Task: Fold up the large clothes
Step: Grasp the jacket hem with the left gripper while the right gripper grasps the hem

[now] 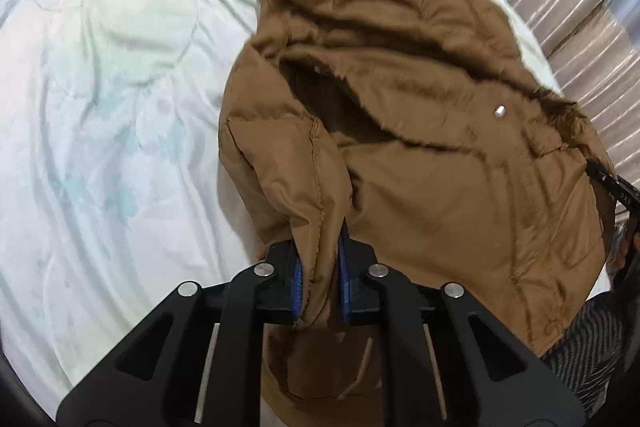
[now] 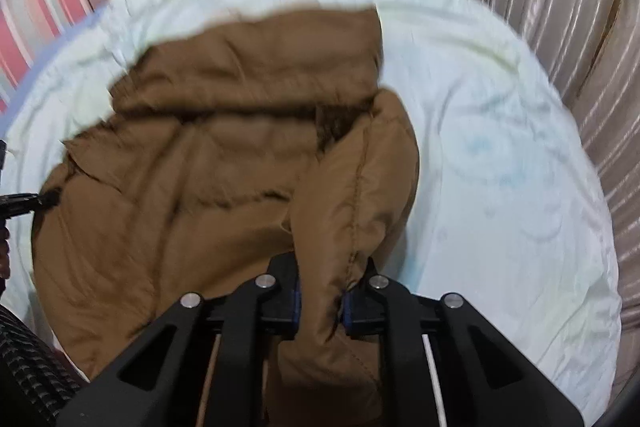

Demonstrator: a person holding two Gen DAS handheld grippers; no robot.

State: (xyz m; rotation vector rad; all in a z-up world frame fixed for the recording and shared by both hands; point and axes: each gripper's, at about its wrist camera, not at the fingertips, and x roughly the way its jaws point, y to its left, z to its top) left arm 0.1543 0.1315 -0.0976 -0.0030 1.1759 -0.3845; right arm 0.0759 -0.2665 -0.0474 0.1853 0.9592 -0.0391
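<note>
A brown padded jacket (image 1: 420,115) with a fur-trimmed hood lies bunched on a bed, a silver snap visible on its front. My left gripper (image 1: 320,283) is shut on a fold of the jacket along a stitched seam, blue pads pressing both sides. In the right wrist view the same jacket (image 2: 208,155) spreads to the left, blurred, and my right gripper (image 2: 320,303) is shut on another seamed fold of it. The other gripper's black tip (image 2: 20,205) shows at the jacket's left edge, and in the left wrist view a black tool (image 1: 616,187) shows at the right edge.
A pale sheet (image 1: 100,107) with faint blue print covers the bed (image 2: 500,147). A striped, shiny padded wall or headboard (image 2: 580,47) runs along the right. A striped sleeve (image 1: 588,343) of the person is at the lower right. Cupboards and furniture stand beyond the bed.
</note>
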